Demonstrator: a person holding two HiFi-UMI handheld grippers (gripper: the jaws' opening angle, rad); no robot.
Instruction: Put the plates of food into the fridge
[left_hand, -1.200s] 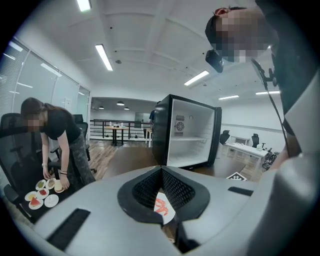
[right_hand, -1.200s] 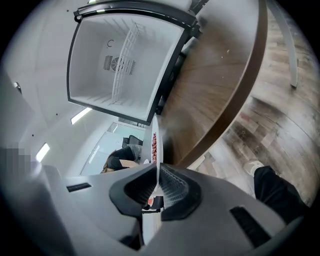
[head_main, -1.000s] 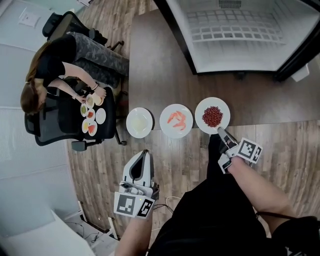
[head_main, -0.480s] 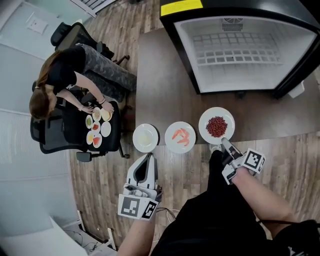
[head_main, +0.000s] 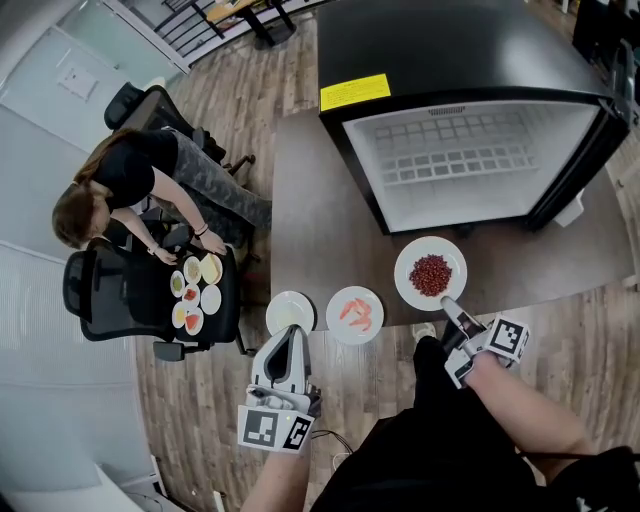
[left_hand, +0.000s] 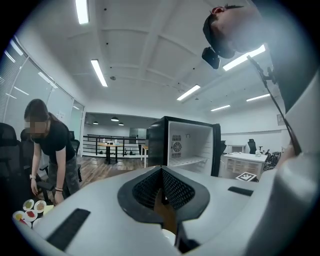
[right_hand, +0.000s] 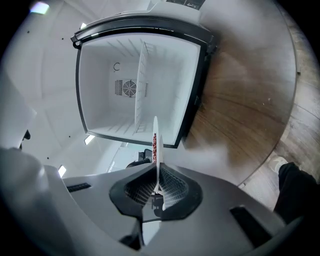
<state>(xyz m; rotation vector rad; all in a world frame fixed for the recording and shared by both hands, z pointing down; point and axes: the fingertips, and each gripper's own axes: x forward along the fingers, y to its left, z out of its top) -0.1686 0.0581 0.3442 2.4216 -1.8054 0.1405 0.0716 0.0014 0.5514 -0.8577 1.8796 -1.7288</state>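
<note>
My right gripper (head_main: 447, 305) is closed on the near rim of the round white plate of red food (head_main: 405, 276). The plate sticks out from the gripper toward the upper part of the head view, where the open black fridge with white inside (head_main: 460, 200) stands, so the fridge lies straight ahead of it. In the right gripper view the plate is edge-on and runs parallel to the fridge shelf. The left gripper (head_main: 288, 345), jaws together and empty, is farther from the fridge, near the white plate of pink shrimps (head_main: 340, 326) and the plain white plate (head_main: 290, 308). I cannot judge whether the held plate is level with the shelf, and the fridge door is cut off at the right edge.
</note>
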